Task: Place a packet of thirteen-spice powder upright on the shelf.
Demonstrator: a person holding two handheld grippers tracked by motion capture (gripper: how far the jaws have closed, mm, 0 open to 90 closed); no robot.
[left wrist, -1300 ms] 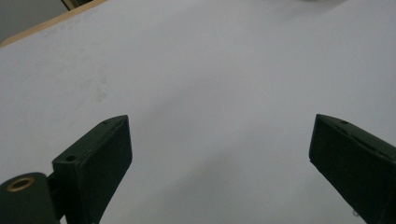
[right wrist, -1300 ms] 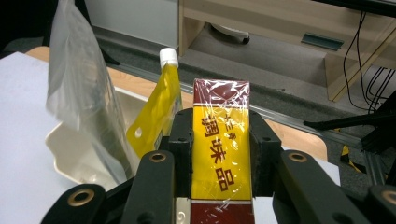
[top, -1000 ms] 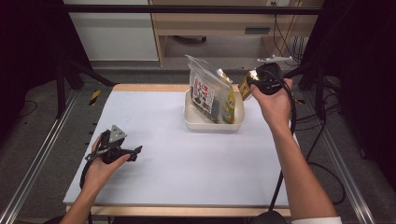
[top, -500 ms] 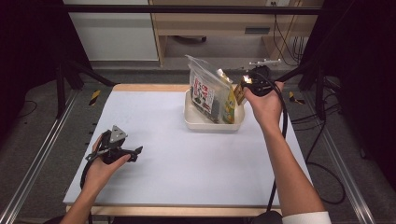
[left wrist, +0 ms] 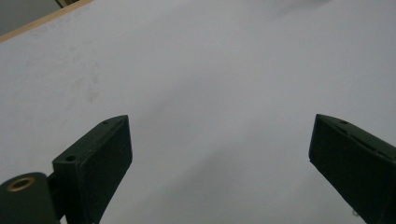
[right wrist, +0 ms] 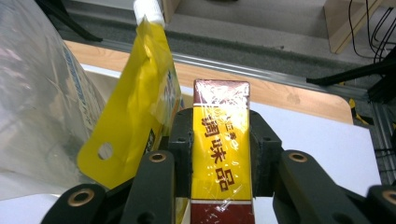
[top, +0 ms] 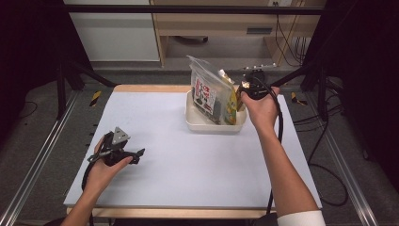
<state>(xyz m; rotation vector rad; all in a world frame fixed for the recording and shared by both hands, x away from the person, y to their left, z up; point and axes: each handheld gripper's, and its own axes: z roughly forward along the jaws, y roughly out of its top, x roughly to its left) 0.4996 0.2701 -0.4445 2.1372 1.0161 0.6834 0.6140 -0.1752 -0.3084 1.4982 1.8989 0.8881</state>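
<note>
My right gripper (top: 244, 89) is shut on a yellow and dark red box (right wrist: 221, 154) wrapped in clear film, with the jaws pressing on both of its long sides. It hangs at the right end of a white tray (top: 211, 126) at the back of the table. A yellow spouted pouch (right wrist: 135, 116) and a clear plastic bag (top: 203, 89) of printed packets stand in the tray; the pouch is just left of the box. My left gripper (top: 135, 155) rests low over the white table top at the near left, open, with nothing between its jaws (left wrist: 219, 154).
The white mat (top: 164, 141) covers the table, with a wooden rim at the back. Metal rails run along both sides, and black stands and cables are at the right. A shelf unit stands behind the table.
My right hand has carried the box left and down, closer to the tray's right end and the yellow pouch. The left hand has stayed still.
</note>
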